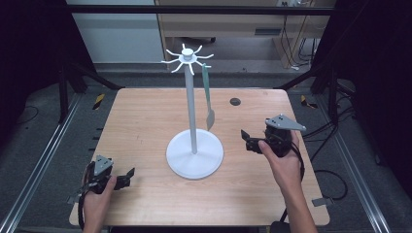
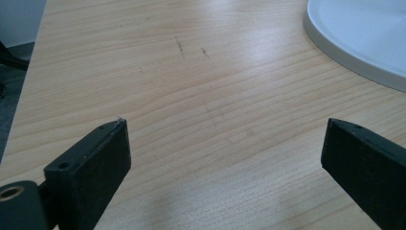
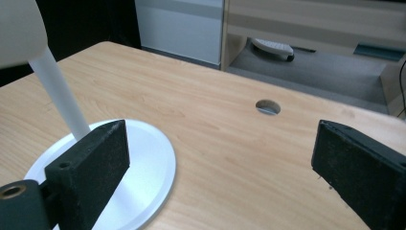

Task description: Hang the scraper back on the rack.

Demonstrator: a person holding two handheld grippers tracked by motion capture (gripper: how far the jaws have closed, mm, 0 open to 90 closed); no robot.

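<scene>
A white stand with a round base [image 1: 180, 162] and a thin pole [image 1: 191, 107] rises from the middle of the wooden table [image 1: 145, 116]. Several curved hooks [image 1: 187, 57] ring its top. A grey-green spatula [image 1: 208, 97] hangs from one hook, blade down, beside the pole. My left gripper [image 1: 129, 177] rests low at the near left corner, open and empty, pointing toward the base. In the left gripper view the jaws [image 2: 225, 143] stand wide over bare wood, with the base rim [image 2: 364, 33] ahead. My right gripper [image 1: 245, 140] is open and empty just right of the base [image 3: 143, 163].
A small round hole [image 1: 235, 101] sits in the tabletop behind the right gripper's line, also the hole [image 3: 267, 106] in the right gripper view. Black frame posts [image 1: 63, 92] stand at the table's far corners. Metal rails [image 1: 39, 170] run along both sides below the table.
</scene>
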